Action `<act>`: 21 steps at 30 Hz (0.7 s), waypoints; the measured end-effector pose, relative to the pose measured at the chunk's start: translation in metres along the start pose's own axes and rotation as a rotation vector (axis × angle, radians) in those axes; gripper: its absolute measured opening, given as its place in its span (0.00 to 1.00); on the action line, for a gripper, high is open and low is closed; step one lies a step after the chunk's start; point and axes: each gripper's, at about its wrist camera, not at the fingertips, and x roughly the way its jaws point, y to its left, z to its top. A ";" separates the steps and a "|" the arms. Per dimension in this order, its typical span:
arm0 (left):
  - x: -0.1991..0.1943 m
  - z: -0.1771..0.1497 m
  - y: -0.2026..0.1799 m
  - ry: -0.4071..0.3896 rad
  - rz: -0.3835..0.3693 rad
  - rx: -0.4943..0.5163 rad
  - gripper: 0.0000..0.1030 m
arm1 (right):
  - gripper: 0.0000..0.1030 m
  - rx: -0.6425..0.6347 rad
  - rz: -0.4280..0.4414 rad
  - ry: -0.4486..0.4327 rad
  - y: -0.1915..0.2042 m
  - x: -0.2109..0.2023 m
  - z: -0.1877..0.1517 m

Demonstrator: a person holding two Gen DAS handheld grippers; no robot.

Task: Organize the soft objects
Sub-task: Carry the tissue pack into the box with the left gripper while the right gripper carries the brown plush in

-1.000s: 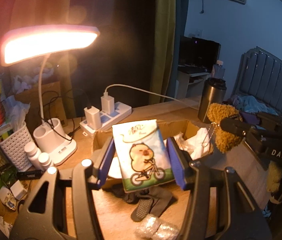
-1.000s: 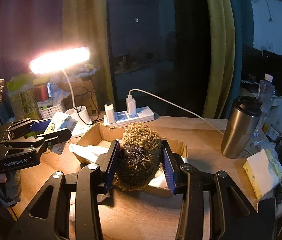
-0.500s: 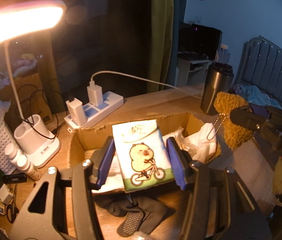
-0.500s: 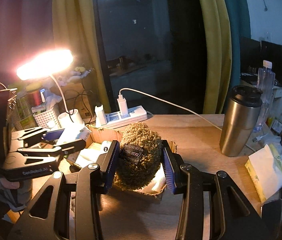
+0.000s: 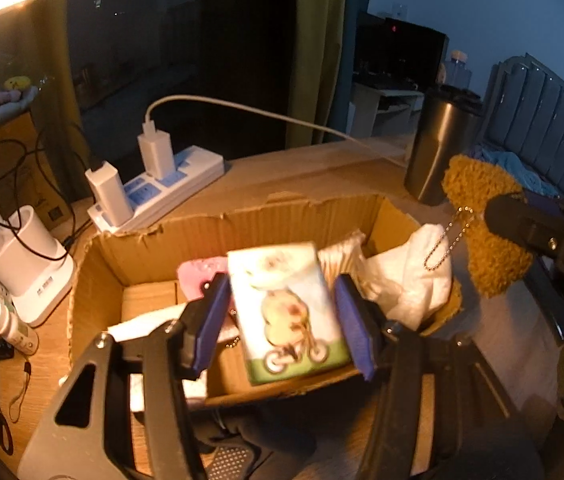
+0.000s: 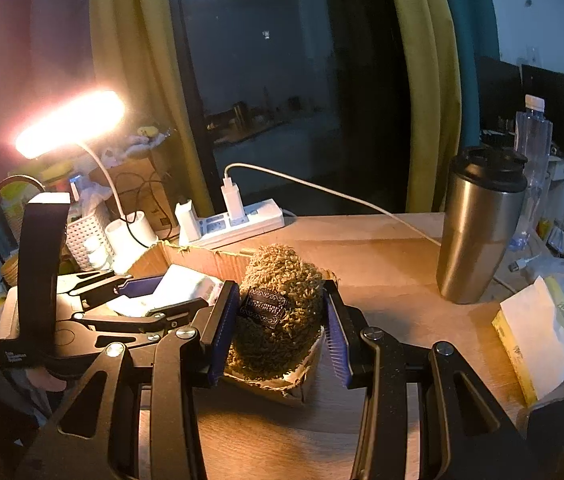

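Note:
My left gripper (image 5: 282, 320) is shut on a tissue pack (image 5: 287, 308) printed with a cartoon animal on a bicycle, held over the open cardboard box (image 5: 242, 220). The box holds white crumpled cloth (image 5: 405, 276) and a pink item (image 5: 198, 276). My right gripper (image 6: 282, 320) is shut on a brown fuzzy plush (image 6: 278, 312) with a dark label, at the box's right end (image 6: 202, 256). The plush (image 5: 481, 232) with its ball chain also shows in the left wrist view, and the left gripper (image 6: 154, 300) shows in the right wrist view.
A white power strip (image 5: 162, 192) with chargers lies behind the box. A steel tumbler (image 6: 477, 224) stands on the table to the right. A lit desk lamp (image 6: 70, 124) and white basket (image 6: 86, 232) are at left. Dark socks (image 5: 242, 444) lie in front of the box. A notepad (image 6: 537, 336) is at far right.
My left gripper has carried the tissue pack forward, over the inside of the box. My right gripper has moved the plush nearer the box's right end.

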 end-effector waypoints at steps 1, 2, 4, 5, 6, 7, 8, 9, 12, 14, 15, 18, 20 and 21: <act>0.002 0.000 0.000 0.003 0.005 0.002 0.61 | 0.42 0.001 0.000 0.001 0.000 0.001 0.000; 0.002 0.000 0.000 0.002 0.009 0.003 0.72 | 0.42 0.001 -0.001 0.003 0.000 0.003 0.000; 0.000 -0.001 0.003 -0.007 0.003 -0.002 0.75 | 0.42 0.001 -0.003 0.007 0.001 0.006 0.000; -0.001 0.000 0.004 -0.012 0.001 -0.006 0.75 | 0.42 0.001 -0.003 0.009 0.001 0.008 0.001; -0.003 0.000 0.006 -0.018 0.001 -0.011 0.75 | 0.42 -0.001 -0.004 0.011 0.003 0.009 0.002; -0.005 0.000 0.009 -0.023 -0.002 -0.015 0.75 | 0.42 -0.002 -0.004 0.013 0.004 0.010 0.002; -0.006 0.000 0.011 -0.027 -0.003 -0.020 0.75 | 0.42 -0.005 -0.004 0.015 0.006 0.011 0.002; -0.009 0.000 0.014 -0.033 -0.003 -0.028 0.75 | 0.42 -0.009 -0.006 0.015 0.008 0.011 0.003; -0.016 -0.001 0.022 -0.049 -0.002 -0.041 0.75 | 0.42 -0.020 -0.007 0.017 0.015 0.014 0.006; -0.021 -0.003 0.029 -0.060 -0.001 -0.053 0.75 | 0.42 -0.026 -0.009 0.018 0.019 0.015 0.008; -0.024 -0.003 0.033 -0.066 -0.001 -0.058 0.75 | 0.42 -0.029 -0.009 0.020 0.022 0.017 0.009; -0.035 -0.005 0.045 -0.092 0.004 -0.069 0.75 | 0.42 -0.041 -0.008 0.027 0.032 0.022 0.011; -0.040 -0.005 0.051 -0.105 0.006 -0.071 0.75 | 0.42 -0.051 -0.005 0.032 0.038 0.026 0.013; -0.043 -0.004 0.054 -0.115 0.009 -0.067 0.75 | 0.42 -0.057 -0.004 0.034 0.042 0.029 0.014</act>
